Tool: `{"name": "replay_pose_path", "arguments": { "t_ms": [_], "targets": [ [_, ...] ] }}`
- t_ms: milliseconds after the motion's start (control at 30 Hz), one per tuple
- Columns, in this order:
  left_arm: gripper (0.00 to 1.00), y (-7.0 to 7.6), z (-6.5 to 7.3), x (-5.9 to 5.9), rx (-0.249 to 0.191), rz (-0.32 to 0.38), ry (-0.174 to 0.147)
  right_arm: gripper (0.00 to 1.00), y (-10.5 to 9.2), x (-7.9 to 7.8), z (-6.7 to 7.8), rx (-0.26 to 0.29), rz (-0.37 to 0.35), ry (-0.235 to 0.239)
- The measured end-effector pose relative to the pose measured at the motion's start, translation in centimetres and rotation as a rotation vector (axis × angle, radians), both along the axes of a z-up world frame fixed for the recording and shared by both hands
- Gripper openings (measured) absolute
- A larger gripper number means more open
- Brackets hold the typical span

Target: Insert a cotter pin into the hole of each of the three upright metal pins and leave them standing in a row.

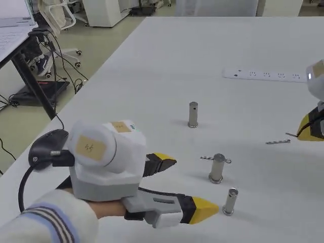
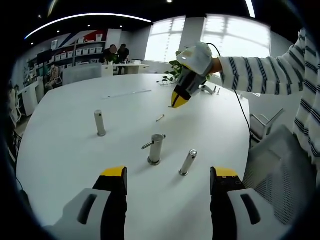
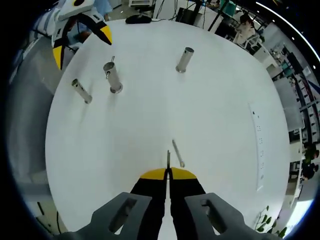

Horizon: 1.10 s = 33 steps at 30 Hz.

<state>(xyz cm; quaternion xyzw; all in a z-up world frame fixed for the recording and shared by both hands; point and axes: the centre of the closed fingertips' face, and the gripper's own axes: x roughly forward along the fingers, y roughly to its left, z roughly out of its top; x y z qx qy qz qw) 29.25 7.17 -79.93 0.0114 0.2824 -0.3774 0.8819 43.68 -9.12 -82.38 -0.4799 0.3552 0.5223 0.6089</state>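
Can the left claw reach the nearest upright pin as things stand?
Probably yes: the left claw is open, the nearest pin stands just ahead of its jaws, and nothing lies between them.

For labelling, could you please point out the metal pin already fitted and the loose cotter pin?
fitted metal pin (image 1: 217, 169), head view, mid-shaft.
loose cotter pin (image 1: 278, 142), head view, its middle.

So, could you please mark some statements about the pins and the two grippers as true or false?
1. Three metal pins stand upright on the table. True.
2. The middle pin has an inserted cotter pin through it. True.
3. The left gripper is shut on the near pin. False: its jaws stand open and hold nothing.
4. The right gripper is wide open. False: it is shut on a held cotter pin.
5. A loose cotter pin lies on the table. True.
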Motion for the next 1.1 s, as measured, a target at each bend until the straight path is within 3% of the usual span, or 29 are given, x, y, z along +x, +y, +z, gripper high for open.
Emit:
{"name": "replay_pose_path", "arguments": {
  "t_ms": [267,567,833,1000,1100],
  "targets": [
    [0.64,-0.9,0.7,0.7,-0.006,-0.028,-0.02,0.02,0.8,-2.2,0.8,0.024,0.013,-0.019],
    [0.61,-2.3,1.7,1.8,-0.014,-0.068,-0.048,0.02,2.0,-4.6,2.1,0.09,0.009,-0.015],
    [0.56,-4.2,2.2,2.7,-0.021,-0.112,-0.056,0.02,2.0,-5.8,2.5,0.114,-0.009,-0.028],
    [0.48,-5.7,2.7,3.2,-0.057,-0.135,-0.058,0.02,1.8,-6.5,3.0,0.115,-0.011,-0.054],
    [0.46,-6.5,2.6,3.4,-0.061,-0.152,-0.054,0.02,1.9,-7.2,3.0,0.131,-0.019,-0.04]
  ]
}}
